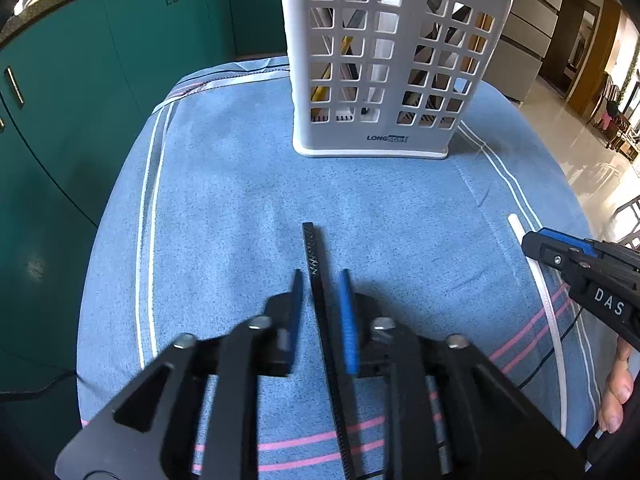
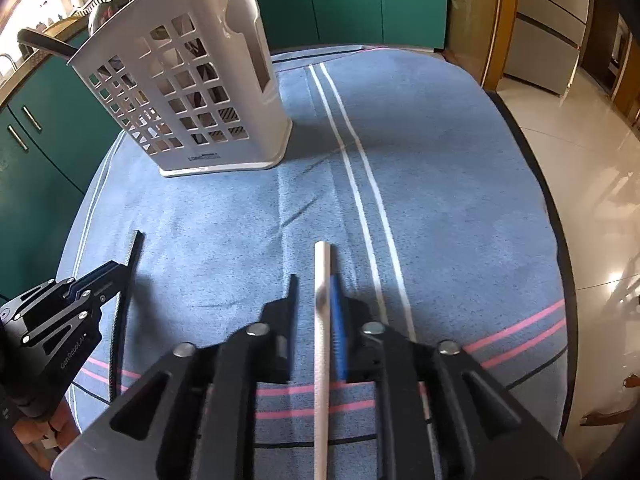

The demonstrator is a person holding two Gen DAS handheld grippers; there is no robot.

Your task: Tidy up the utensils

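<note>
Pick-up stage. The tabletop [image 1: 240,184], draped in blue cloth, carries a white perforated utensil caddy [image 1: 384,80] already holding some pieces. Near the caddy lie a black patterned chopstick [image 1: 314,264] between the narrowly parted left tongs [image 1: 322,280], and a silver chopstick [image 2: 322,280] between the similarly parted right tongs [image 2: 314,284]. Neither looks clamped. Next, likely: close, lift, drop into the caddy.

The utensil holder [image 1: 384,76] stands on the cloth [image 1: 240,200] near the bench's far edge. A dark chopstick [image 1: 316,272] lies between the left hand-held gripper's [image 1: 322,300] jaws; a pale chopstick [image 2: 323,320] lies nearer the right edge, between the right hand-held gripper's [image 2: 314,304] jaws.
</note>
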